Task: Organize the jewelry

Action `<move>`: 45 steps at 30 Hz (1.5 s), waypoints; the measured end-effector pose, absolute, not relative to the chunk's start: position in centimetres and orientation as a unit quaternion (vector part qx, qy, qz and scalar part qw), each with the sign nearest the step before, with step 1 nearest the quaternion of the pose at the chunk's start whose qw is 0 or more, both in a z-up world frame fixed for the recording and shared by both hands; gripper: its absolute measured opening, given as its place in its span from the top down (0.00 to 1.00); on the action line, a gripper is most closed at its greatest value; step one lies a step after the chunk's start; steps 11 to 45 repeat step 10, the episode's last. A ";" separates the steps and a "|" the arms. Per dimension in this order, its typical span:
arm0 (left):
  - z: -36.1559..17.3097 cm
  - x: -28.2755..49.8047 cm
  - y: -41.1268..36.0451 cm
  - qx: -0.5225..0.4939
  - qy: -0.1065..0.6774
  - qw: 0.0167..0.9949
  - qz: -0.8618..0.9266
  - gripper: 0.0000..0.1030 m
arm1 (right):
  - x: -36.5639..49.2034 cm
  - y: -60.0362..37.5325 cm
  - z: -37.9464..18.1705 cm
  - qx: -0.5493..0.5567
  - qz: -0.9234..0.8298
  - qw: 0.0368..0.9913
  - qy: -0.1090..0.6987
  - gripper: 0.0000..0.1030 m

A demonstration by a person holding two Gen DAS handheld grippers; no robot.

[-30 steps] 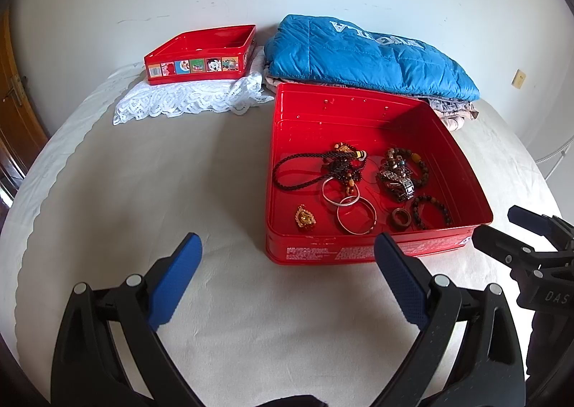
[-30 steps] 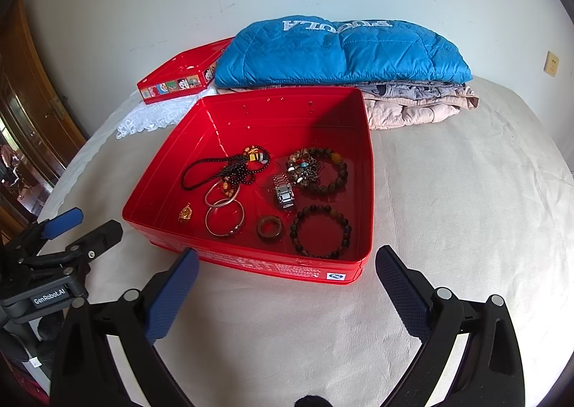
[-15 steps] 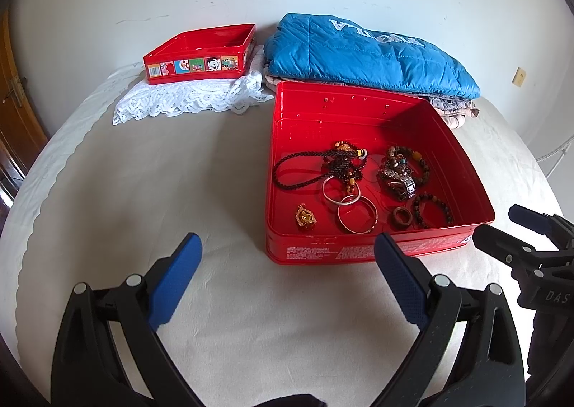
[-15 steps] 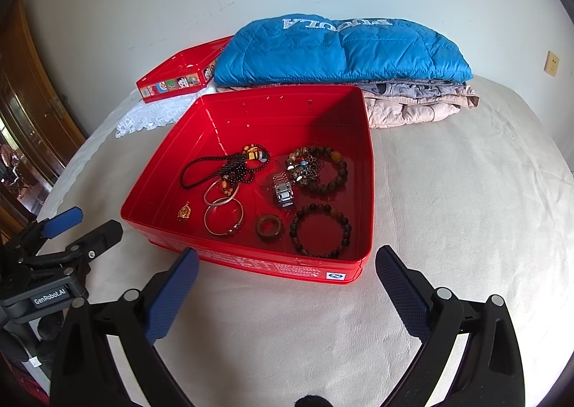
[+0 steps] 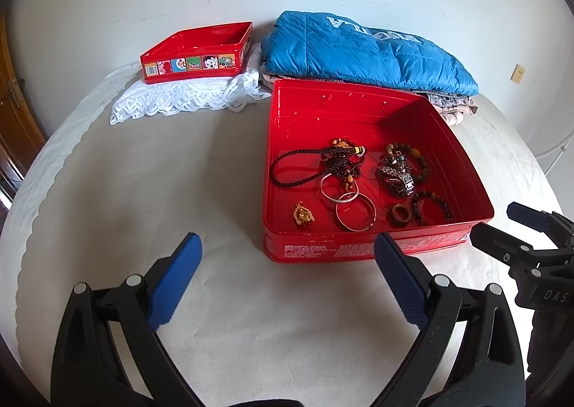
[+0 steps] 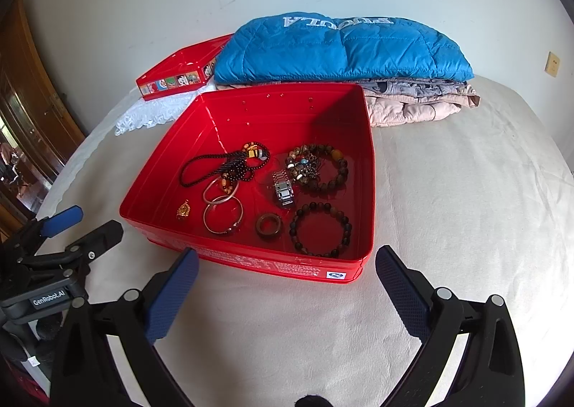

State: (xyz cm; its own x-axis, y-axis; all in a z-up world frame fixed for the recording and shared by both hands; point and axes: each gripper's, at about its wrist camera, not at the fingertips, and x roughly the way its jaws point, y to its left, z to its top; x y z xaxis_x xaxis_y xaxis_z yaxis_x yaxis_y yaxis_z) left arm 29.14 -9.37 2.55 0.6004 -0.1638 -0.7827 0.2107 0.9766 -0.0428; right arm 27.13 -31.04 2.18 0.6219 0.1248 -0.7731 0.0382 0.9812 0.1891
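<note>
Both tongs wide, holding nothing: left gripper [image 5: 288, 285] low before the red tin [image 5: 362, 251], right gripper [image 6: 287, 294] just short of its near wall. Tin flat on the cream bedcover [image 6: 466, 213], jewelry inside. Seen from the right wrist: black cord necklace [image 6: 211, 166] at 10 o'clock, silver bangles [image 6: 222, 209] at 8, gold pendant [image 6: 183, 210] at 9, wooden ring [image 6: 269, 225] at 6, metal watch [image 6: 282, 190] central, bead bracelet [image 6: 320, 229] at 5. Blue jacket [image 6: 340, 48] at 12 behind the tin; lid [image 5: 195, 53] on lace at 11.
</note>
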 end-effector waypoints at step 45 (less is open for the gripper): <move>2.6 29.2 -9.4 0.031 0.435 0.894 -0.105 0.07 | 27.2 -31.0 2.2 0.092 0.025 0.895 0.436 0.04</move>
